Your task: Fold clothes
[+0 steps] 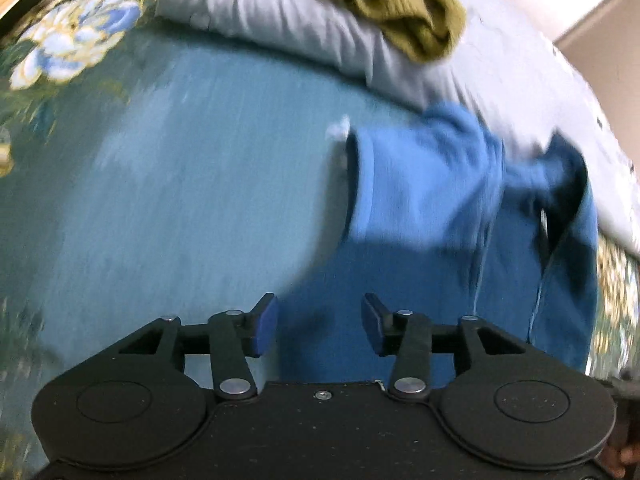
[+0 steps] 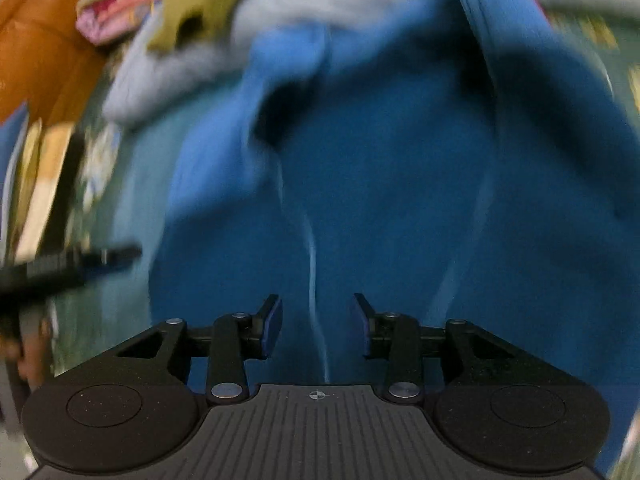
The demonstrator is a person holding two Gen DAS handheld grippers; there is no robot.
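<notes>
A blue garment (image 1: 452, 208) lies on a teal bedspread (image 1: 192, 184), with one sleeve folded across its body. My left gripper (image 1: 319, 326) hangs above the garment's lower left edge, open, with nothing between its blue pads. In the right wrist view the same blue garment (image 2: 400, 200) fills most of the blurred picture. My right gripper (image 2: 317, 326) is over it, open, and no cloth is caught between its fingers. A pale seam line (image 2: 314, 280) runs under the gap.
A light grey garment (image 1: 304, 20) lies at the far side with an olive green one (image 1: 396, 4) on top. The bedspread has a floral border (image 1: 68, 44). In the right wrist view a pink patterned cloth (image 2: 116, 8) and the other gripper (image 2: 60, 268) show at left.
</notes>
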